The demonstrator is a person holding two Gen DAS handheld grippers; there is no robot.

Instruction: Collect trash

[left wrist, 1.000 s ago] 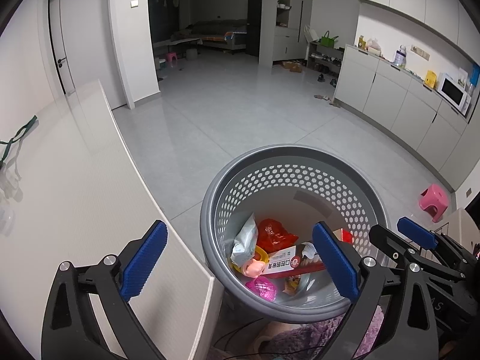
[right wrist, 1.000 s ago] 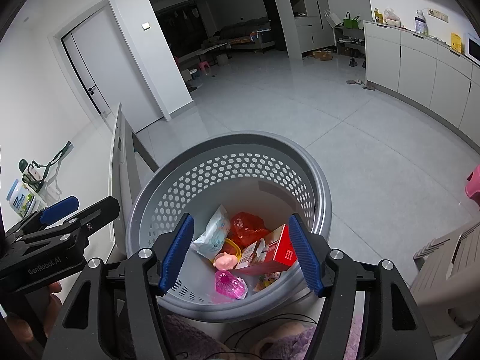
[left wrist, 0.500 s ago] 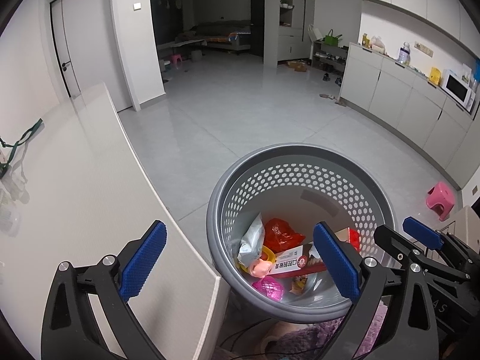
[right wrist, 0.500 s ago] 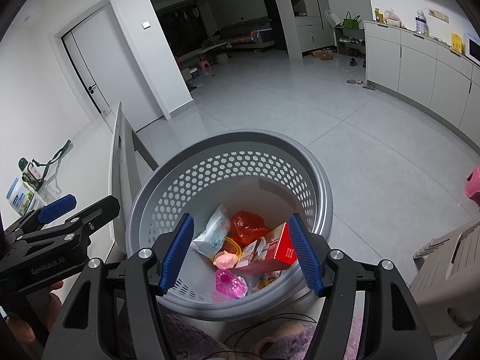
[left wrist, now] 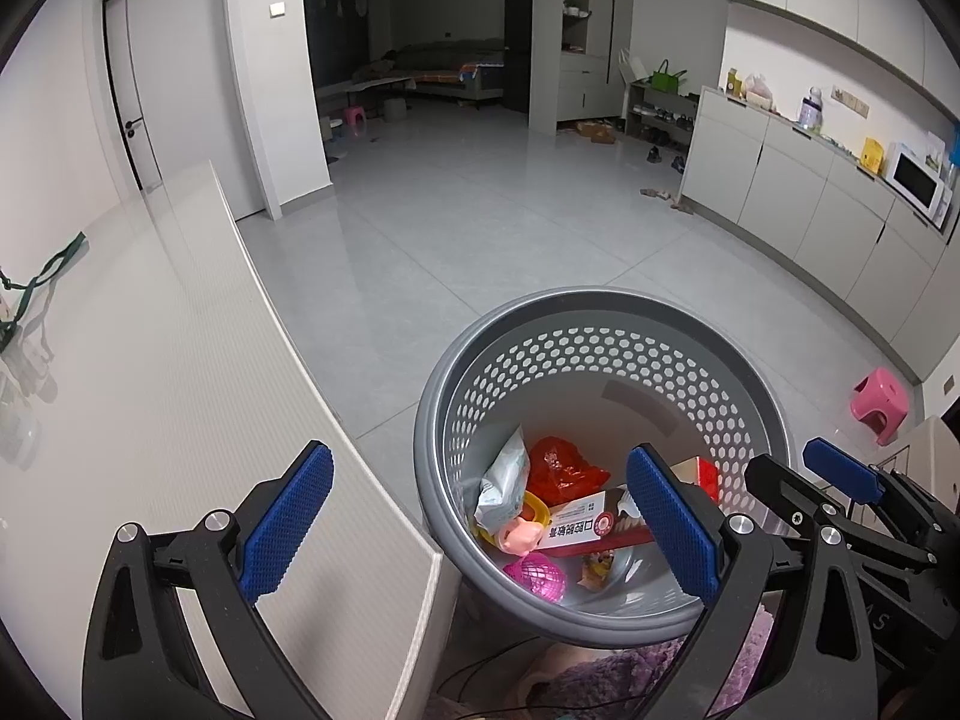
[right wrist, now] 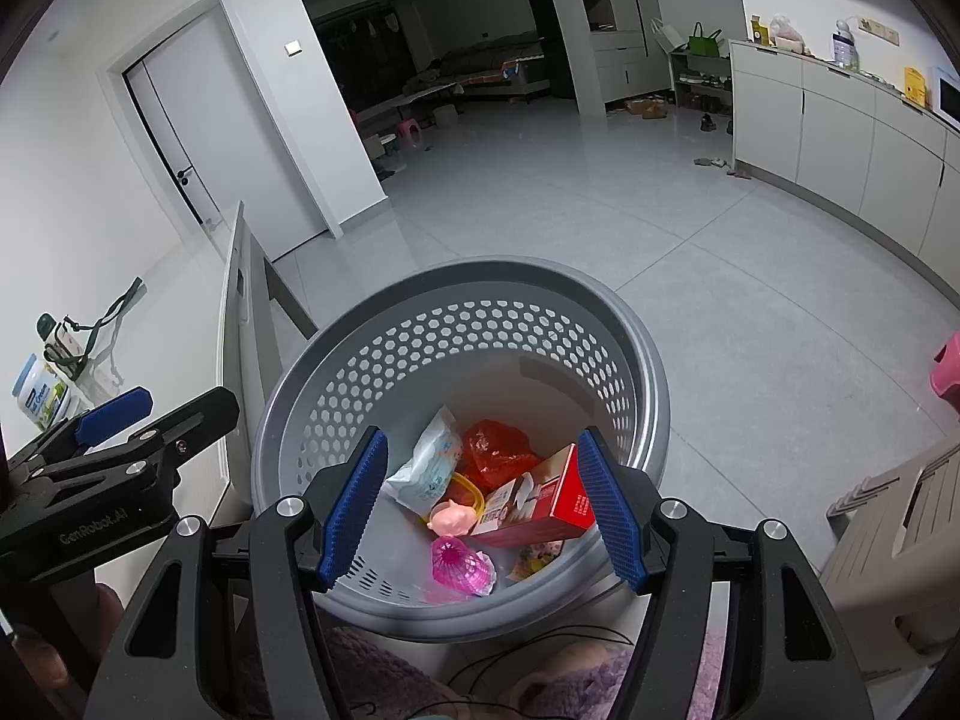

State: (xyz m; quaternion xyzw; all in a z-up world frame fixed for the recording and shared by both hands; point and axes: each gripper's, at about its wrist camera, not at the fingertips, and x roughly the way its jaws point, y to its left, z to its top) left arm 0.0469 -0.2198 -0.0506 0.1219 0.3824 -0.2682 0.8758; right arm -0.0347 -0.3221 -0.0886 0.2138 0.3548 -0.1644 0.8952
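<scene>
Your left gripper point(left wrist: 480, 534) hangs with its jaws spread wide and nothing between them, one pad over the white bench point(left wrist: 150, 372) on the left, the other over the grey basket point(left wrist: 600, 312). Your right gripper point(right wrist: 480, 504) is just beside it, jaws about half open and empty, poised above the same basket. The basket stands on the floor against the bench's near right corner. Inside it lies the trash: a red-and-white carton point(right wrist: 540, 504), a crumpled red wrapper point(right wrist: 498, 444), a pale blue packet point(right wrist: 429, 462), a pink piece point(right wrist: 453, 519) and a magenta mesh ball point(right wrist: 459, 561).
</scene>
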